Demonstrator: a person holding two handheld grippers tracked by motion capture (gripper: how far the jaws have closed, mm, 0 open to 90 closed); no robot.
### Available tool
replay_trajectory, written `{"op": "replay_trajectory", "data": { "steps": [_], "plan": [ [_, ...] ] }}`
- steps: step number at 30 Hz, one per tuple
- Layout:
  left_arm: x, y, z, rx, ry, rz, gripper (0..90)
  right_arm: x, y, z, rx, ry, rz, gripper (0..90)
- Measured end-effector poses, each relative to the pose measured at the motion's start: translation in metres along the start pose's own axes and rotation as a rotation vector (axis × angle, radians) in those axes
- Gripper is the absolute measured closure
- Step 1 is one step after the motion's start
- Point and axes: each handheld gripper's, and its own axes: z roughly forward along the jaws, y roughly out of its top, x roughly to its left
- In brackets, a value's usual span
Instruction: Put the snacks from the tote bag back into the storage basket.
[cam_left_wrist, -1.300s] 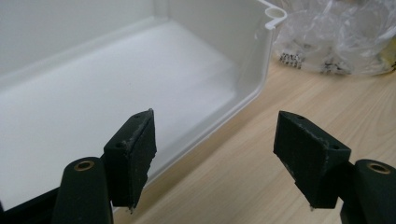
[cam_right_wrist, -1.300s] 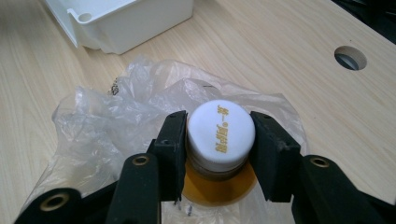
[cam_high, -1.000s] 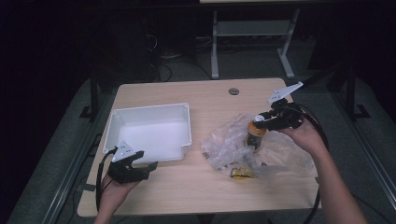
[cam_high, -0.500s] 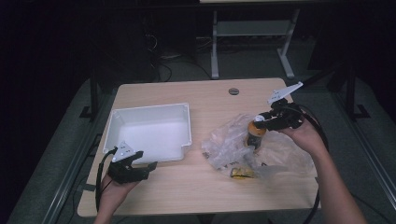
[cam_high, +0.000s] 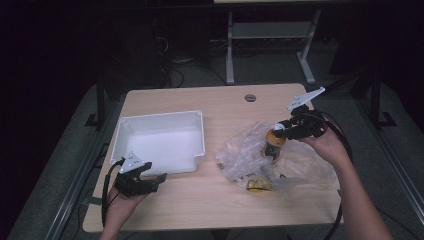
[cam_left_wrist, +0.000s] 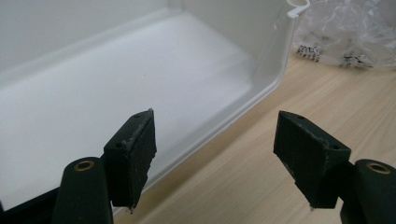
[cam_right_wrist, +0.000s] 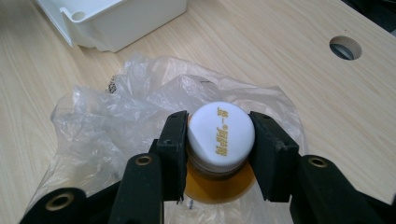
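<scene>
High view: tan table (cam_high: 210, 200) mid-frame, dark floor around it. White bin (cam_high: 162, 141) left of centre, nothing in it. Crumpled clear bag (cam_high: 250, 155) right of centre. Bottle (cam_high: 272, 145) stands upright on the bag, orange body, pale cap. Small yellow packet (cam_high: 259, 185) lies in the bag near its lower edge, below the bottle. Round hole (cam_high: 250, 97) in the tabletop, upper centre.

Right gripper (cam_high: 281, 132), right of centre, reaches in from the right and meets the bottle at its top. Right gripper view: jaws clamped on the white cap (cam_right_wrist: 220, 131), one pad on each side, touching; yellow lettering on the cap's top; orange bottle shoulder (cam_right_wrist: 219, 184) just beneath, at lower centre. Bag (cam_right_wrist: 107, 126) spreads below and to the left; bin corner (cam_right_wrist: 116, 23) at upper left; hole (cam_right_wrist: 344, 47) at upper right.

Left gripper (cam_high: 152, 179), lower left of the high view, sits at the bin's near edge. Left gripper view: jaws wide apart, nothing between the pads; the bin's wall (cam_left_wrist: 261, 88) runs diagonally between them, its white floor filling the upper left; bag (cam_left_wrist: 345, 32) at upper right; bare table (cam_left_wrist: 243, 186) at lower centre.
</scene>
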Motion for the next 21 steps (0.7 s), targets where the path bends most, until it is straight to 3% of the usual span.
{"op": "replay_trajectory", "data": {
  "steps": [21],
  "plan": [
    [0.009,-0.004,-0.001,0.008,0.034,-0.023,29.3,0.0,0.008,-0.016,0.009,-0.024,0.009,58.9]
  ]
}}
